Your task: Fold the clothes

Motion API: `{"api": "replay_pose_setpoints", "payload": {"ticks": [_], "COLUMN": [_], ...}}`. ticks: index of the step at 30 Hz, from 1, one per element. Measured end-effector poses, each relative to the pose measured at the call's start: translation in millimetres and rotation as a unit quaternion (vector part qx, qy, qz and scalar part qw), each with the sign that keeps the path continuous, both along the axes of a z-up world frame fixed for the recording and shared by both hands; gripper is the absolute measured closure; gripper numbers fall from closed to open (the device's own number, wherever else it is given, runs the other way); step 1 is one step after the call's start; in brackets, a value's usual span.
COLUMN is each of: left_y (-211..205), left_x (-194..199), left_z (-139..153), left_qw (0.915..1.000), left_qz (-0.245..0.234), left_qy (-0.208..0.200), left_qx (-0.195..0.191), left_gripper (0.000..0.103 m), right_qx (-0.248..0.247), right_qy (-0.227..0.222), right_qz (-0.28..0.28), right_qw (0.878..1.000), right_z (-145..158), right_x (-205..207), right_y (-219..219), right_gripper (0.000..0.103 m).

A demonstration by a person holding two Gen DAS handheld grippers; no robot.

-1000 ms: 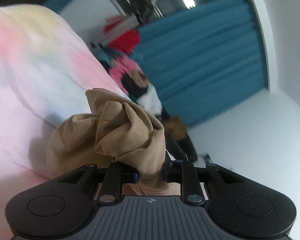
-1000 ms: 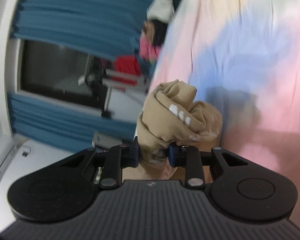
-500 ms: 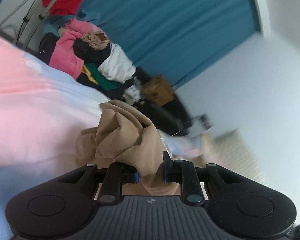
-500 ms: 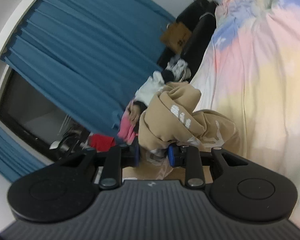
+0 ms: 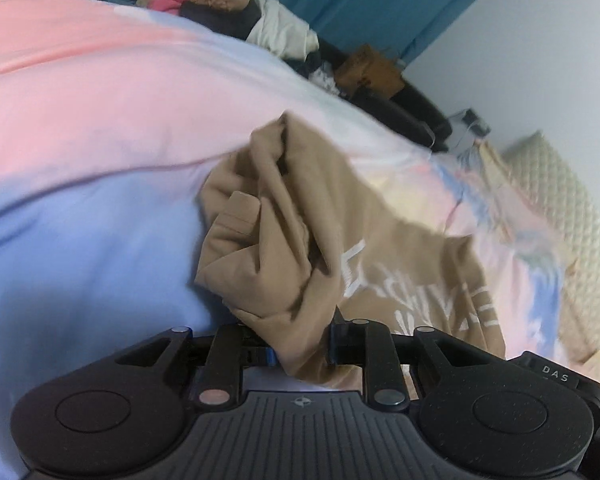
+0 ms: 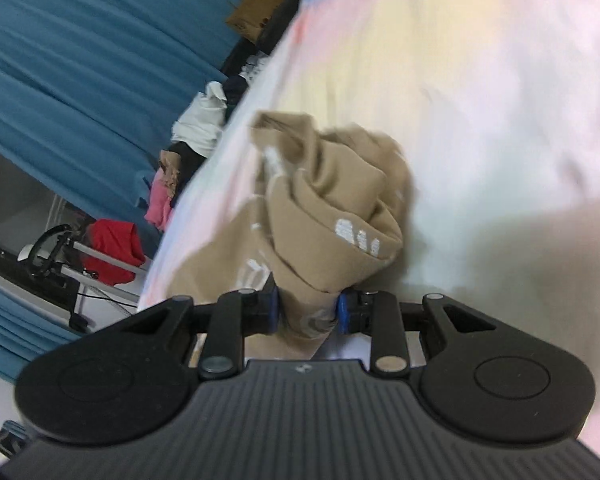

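Bunched tan garment between opening left claw, frame centre, over pastel bed sheet.

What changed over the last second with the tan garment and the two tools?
Both tools came down toward the pastel bedspread. The tan garment, bunched up at first, now spreads onto the bedspread with its white print showing. The left tool and right tool are opening, cloth still between the pads. Unchanged: each tool has its bunch of the garment, and the clothes pile sits by the blue curtain.
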State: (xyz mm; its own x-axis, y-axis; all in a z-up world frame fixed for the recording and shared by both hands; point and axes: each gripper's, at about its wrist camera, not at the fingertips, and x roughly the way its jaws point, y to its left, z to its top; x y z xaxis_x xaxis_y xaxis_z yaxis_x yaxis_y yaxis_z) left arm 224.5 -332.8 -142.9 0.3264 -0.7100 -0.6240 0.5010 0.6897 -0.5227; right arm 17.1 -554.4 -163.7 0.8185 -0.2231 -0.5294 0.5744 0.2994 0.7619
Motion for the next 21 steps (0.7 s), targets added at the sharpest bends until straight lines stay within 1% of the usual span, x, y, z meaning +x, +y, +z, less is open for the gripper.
{"api": "replay_pose_setpoints", "payload": {"ticks": [2,3,4,5,6,7,8,10,11,15,19,20,21], "left_y": [-1.2,-2.0,-2.9,-1.2,0.9,5.2,9.7,13.2,17.0,36.0,60.9,70.2,79.7], "left_x": [-6.1,-7.7,-9.1,-13.5,-18.2,-24.9,-31.8,-44.0,-50.6,-83.3,-133.4,-147.0,-160.7], "left_z": [1.7,6.6,11.7,19.7,28.1,40.2,52.7,79.0,91.5,143.4,189.7,200.3,210.8], "left_qw": [0.9997,0.9995,0.9992,0.9988,0.9984,0.998,0.9974,0.9965,0.9959,0.992,0.9828,0.9807,0.9785], "left_qz": [-0.001,0.001,0.003,0.001,-0.001,-0.001,0.0,-0.001,0.0,-0.001,-0.019,-0.019,-0.019], "left_qy": [-0.011,-0.012,-0.012,-0.015,-0.017,-0.025,-0.033,-0.049,-0.059,-0.108,-0.171,-0.182,-0.194], "left_qx": [0.02,0.029,0.038,0.046,0.053,0.058,0.064,0.068,0.068,0.066,0.068,0.068,0.068], "left_gripper": [0.07,0.062,0.046,0.037,0.022,0.015,0.013,0.005,0.003,0.002,0.0,0.0,0.0], "right_qx": [0.011,0.015,0.018,0.02,0.021,0.021,0.02,0.007,-0.003,-0.058,-0.138,-0.158,-0.174], "right_qy": [0.008,0.015,0.022,0.034,0.047,0.057,0.066,0.079,0.079,0.068,0.048,0.044,0.035], "right_qz": [-0.001,0.002,0.005,0.009,0.013,0.015,0.015,0.015,0.019,0.047,0.078,0.087,0.097], "right_qw": [1.0,1.0,1.0,0.999,0.999,0.998,0.997,0.997,0.997,0.995,0.986,0.983,0.979], "right_z": [-9.1,-6.8,-3.0,3.2,10.1,17.5,25.0,45.0,56.5,107.6,162.3,176.0,186.8], "right_x": [-3.1,-3.2,-3.3,-4.1,-5.1,-8.2,-11.8,-22.4,-28.8,-50.3,-74.5,-81.4,-88.8], "right_y": [4.8,3.6,2.0,1.4,1.1,3.3,6.2,12.2,15.5,29.9,59.2,67.9,77.5], "right_gripper": [0.067,0.066,0.064,0.061,0.057,0.056,0.054,0.053,0.053,0.053,0.053,0.047,0.03]}}
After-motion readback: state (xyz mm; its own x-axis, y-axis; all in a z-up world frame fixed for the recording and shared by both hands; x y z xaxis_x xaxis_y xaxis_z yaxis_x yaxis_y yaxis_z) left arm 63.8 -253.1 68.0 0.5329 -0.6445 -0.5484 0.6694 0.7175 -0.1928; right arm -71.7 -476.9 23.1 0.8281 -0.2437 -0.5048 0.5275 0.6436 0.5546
